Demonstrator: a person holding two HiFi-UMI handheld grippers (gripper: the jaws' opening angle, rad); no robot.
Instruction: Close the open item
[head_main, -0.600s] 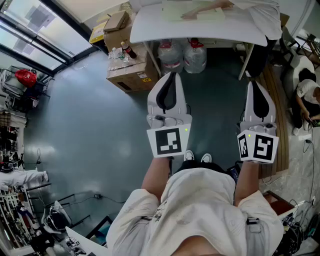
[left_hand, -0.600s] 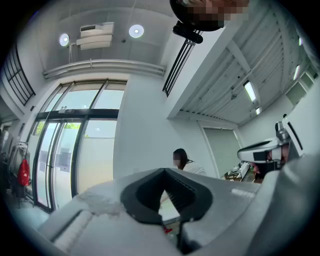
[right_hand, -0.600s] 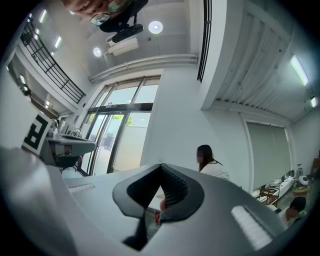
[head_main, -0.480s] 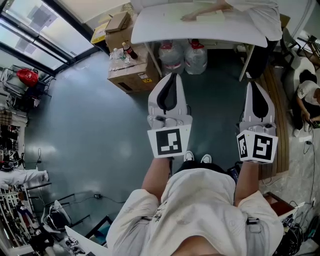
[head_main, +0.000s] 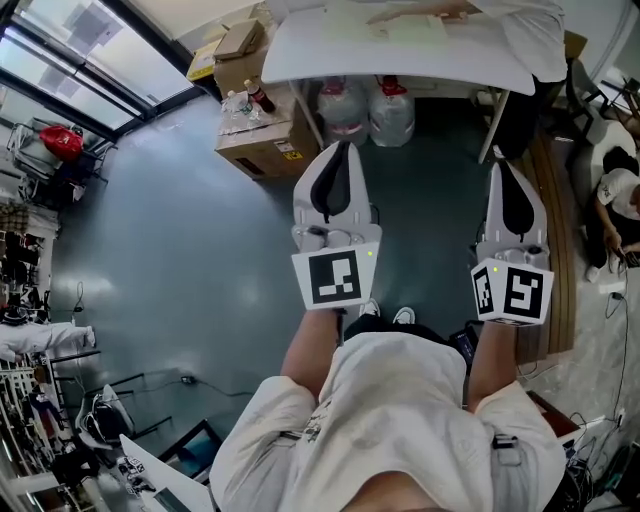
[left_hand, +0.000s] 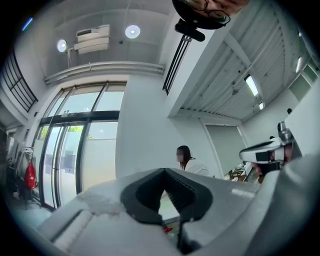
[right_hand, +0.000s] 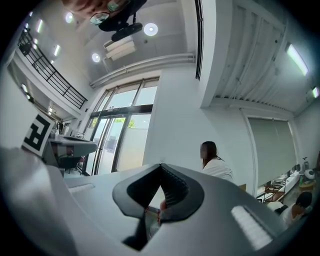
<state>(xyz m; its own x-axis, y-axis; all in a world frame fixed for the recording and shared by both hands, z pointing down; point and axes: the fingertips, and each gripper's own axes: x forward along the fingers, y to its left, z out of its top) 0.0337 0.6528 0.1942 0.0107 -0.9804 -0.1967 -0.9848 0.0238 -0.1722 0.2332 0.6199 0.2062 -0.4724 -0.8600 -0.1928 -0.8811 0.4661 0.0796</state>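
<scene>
I stand on a grey floor with both grippers held out in front of me at waist height, pointing toward a white table (head_main: 300, 60). My left gripper (head_main: 340, 148) is shut, its jaws meeting at the tip with nothing between them; the left gripper view (left_hand: 165, 170) shows the same. My right gripper (head_main: 503, 165) is also shut and empty, as the right gripper view (right_hand: 161, 165) confirms. Both gripper views look up at walls, windows and ceiling. I cannot make out which item stands open from here.
Two large water jugs (head_main: 368, 110) stand under the table. Left of them sit a cardboard box (head_main: 262, 140) with bottles (head_main: 240, 100) on it, and smaller boxes (head_main: 236, 45) behind. A person's arm (head_main: 420, 12) rests on the table. A seated person (head_main: 615, 195) is at right.
Both grippers keep the same pose and stay shut. The head view has shifted only slightly.
</scene>
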